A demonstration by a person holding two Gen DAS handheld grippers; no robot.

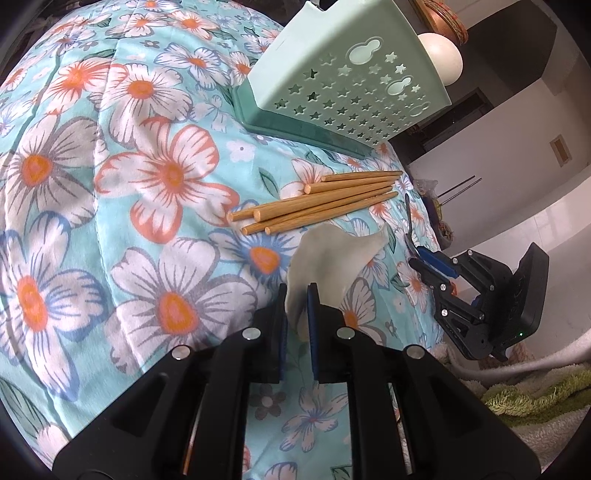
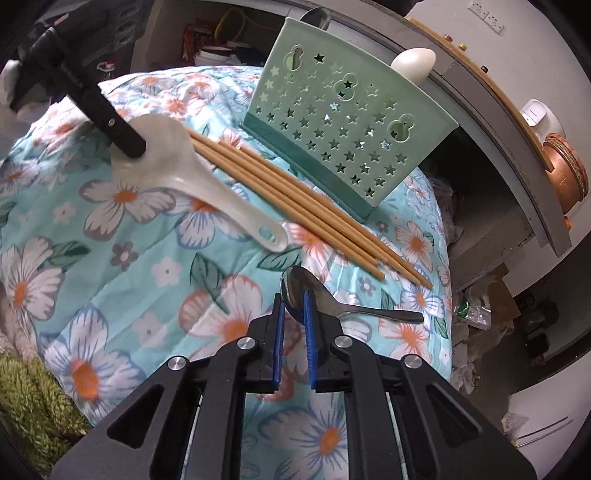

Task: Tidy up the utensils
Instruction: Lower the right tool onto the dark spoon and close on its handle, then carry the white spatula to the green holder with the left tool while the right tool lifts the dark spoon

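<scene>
Left wrist view has the left gripper (image 1: 297, 295) at lower centre, its two blue-padded fingers (image 1: 312, 306) closed narrowly on the bowl of one white plastic ladle (image 1: 325, 258). In the right wrist view that ladle (image 2: 192, 181) sits at upper left, its bowl pinched by the left gripper (image 2: 127, 146) and its handle running down toward frame centre, the holed end resting on the floral cloth (image 2: 129, 295). One metal spoon (image 2: 325, 295) lies just below centre of the right wrist view; the right gripper (image 2: 294, 295) has its fingers (image 2: 308, 317) narrow around the spoon's bowl, handle pointing right. In the left wrist view the right gripper (image 1: 430, 258) shows at right, near the cloth's edge.

Six wooden chopsticks (image 1: 317, 203) lie side by side in one bundle between the ladle and the holder, touching each other; in the right wrist view they (image 2: 295, 206) run diagonally from upper left to right of centre.

One mint-green utensil holder (image 1: 347, 85) with star cut-outs stands at the top of the frame on its darker green tray (image 1: 295, 129). A white rounded utensil end (image 2: 413, 62) and a metal spoon bowl (image 2: 316, 18) rise over its rim (image 2: 369, 55).

Open cloth (image 1: 110, 184) fills the left half of the left wrist view; at right the cloth drops away near the chopstick tips
</scene>
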